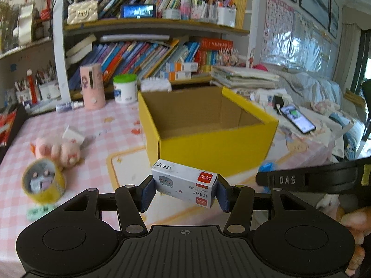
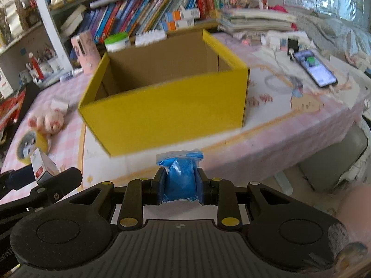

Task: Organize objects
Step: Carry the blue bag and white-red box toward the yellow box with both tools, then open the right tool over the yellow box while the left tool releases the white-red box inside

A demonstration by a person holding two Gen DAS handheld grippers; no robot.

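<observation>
Behind the desk — a bookshelf (image 1: pixel 148 53) of slanting books, a phone (image 1: pixel 298 118) lying lit.

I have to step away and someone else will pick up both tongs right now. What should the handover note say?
Left tongs: shut on a small staple box, held in the air short of the yellow box.
Right tongs: shut on a blue bag, also short of the yellow box.
Done: both items are picked up. From what shows, the yellow box looks empty inside.
Left: drop both items in, then the plush toy and tape roll on the table at its left.
</observation>
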